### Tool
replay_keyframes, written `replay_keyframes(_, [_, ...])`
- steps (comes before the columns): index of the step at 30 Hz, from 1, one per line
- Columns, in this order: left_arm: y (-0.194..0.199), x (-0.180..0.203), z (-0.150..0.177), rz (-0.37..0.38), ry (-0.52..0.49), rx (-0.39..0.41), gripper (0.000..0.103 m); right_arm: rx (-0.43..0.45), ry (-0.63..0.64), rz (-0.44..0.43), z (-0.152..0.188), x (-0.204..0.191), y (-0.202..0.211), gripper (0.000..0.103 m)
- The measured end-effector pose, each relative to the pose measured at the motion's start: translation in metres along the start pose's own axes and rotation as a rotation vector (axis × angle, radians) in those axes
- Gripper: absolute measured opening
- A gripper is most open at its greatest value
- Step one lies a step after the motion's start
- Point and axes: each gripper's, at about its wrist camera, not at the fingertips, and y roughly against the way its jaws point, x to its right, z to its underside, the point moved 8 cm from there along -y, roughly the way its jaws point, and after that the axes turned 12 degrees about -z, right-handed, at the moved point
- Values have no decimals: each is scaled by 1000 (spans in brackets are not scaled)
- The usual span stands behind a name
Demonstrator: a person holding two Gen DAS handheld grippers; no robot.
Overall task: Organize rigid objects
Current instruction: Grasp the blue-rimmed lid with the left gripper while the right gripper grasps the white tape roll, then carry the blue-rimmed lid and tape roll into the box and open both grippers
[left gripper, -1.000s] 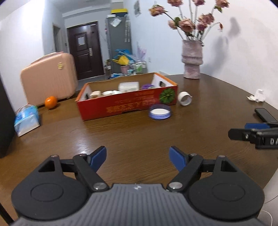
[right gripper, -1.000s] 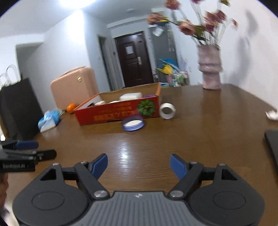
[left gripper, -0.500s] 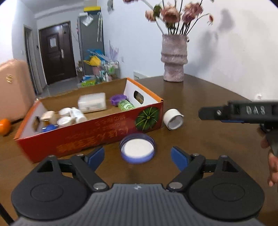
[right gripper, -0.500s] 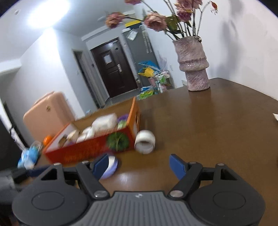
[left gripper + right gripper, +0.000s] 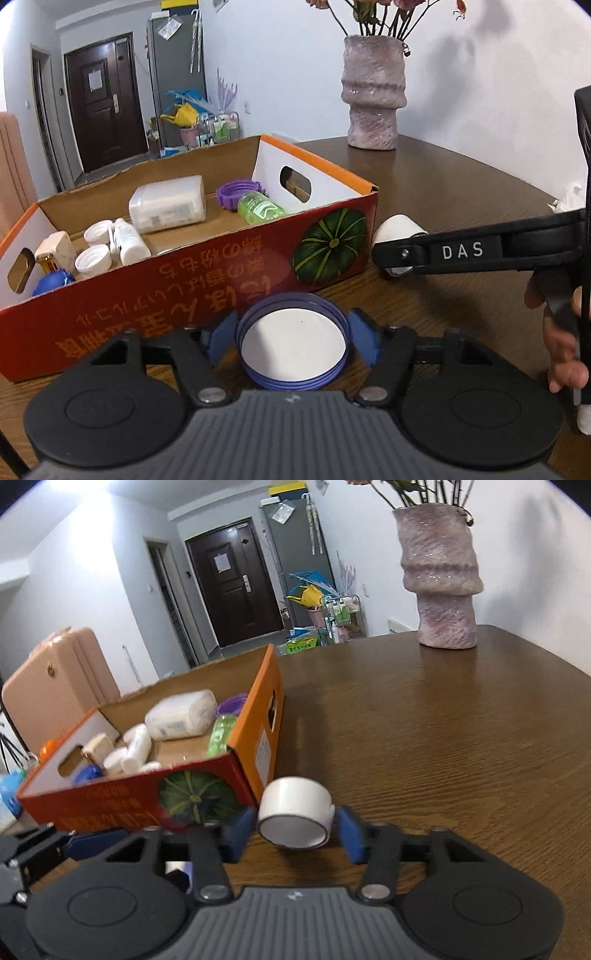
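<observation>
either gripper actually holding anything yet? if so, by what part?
Not firmly yet. Left gripper jaws are closing around the blue lid's rim; right gripper jaws are closing on the white tape roll's flat sides.

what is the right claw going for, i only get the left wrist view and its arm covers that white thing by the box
Observer: A white tape roll, lying on its side on the table with its hollow core facing the right claw.
Operator: is it between the pads or off to one side
Observer: Between them. One blue pad stands at each end of the roll and the jaws are closing; I cannot tell whether they press on it yet.
Operator: how close is it to the box
Observer: It sits right beside the near corner of the red cardboard box, below the orange end wall with the handle hole. Whether they touch, I cannot tell.
</observation>
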Motion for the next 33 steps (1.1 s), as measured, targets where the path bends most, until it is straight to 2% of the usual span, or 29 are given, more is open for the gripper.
replay_keyframes(3, [3, -1, 1, -6, -3, -9, 67, 13, -2, -2, 0, -1, 4, 43])
replay_keyframes(6, [13, -9, 3, -50, -6, -14, 67, 27, -2, 0, 4, -6, 12, 43])
replay_keyframes(12, [82, -49, 21, -110, 126, 23, 67, 81, 41, -52, 17, -43, 53, 43])
replay_keyframes(18, [151, -81, 55, -206, 205, 39, 67, 38, 127, -98, 65, -96, 94, 43])
replay_keyframes(21, [186, -92, 78, -218, 262, 35, 67, 43, 140, -139, 90, -121, 120, 43])
replay_keyframes(26, [222, -104, 100, -253, 274, 45, 67, 26, 220, -148, 131, -158, 154, 43])
replay_keyframes(33, [245, -104, 95, -223, 299, 103, 67, 62, 240, -124, 134, -173, 184, 43])
